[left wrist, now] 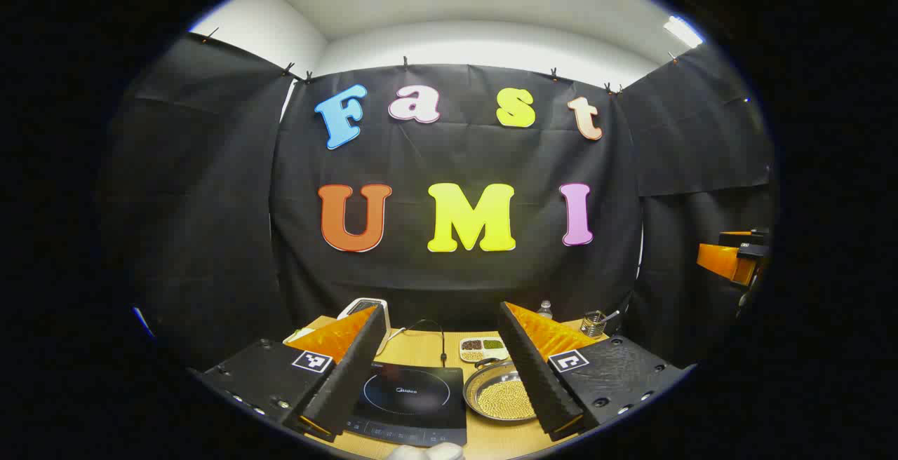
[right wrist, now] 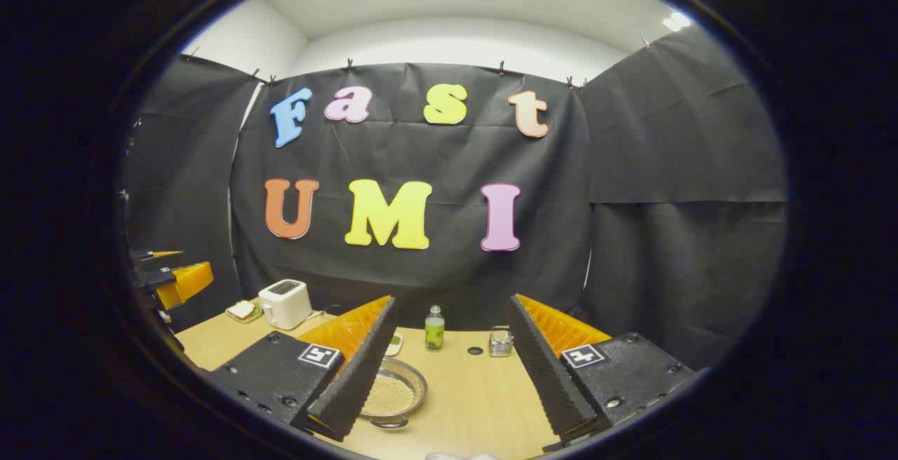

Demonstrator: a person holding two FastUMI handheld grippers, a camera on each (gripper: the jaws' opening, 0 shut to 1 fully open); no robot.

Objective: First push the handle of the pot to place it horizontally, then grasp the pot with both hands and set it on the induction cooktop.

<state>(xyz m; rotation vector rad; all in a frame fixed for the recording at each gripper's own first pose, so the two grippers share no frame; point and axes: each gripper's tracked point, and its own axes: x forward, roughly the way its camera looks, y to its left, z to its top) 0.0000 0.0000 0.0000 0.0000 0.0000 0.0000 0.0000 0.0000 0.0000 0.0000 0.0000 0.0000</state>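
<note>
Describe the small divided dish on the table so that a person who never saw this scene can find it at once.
Start at the black induction cooktop on the wooden table. Behind its far right corner, just past the round metal pot of pale grains, lies the small divided dish. Unlike the pot, it is white and split into compartments, each holding different coloured grains.

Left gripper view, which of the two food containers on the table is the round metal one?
The pot of pale beans, right of the induction cooktop. The divided dish behind it is white, with separate compartments.

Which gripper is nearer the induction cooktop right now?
Left. The left gripper hangs open over the induction cooktop. The right gripper is open farther right, past the pot.
</note>
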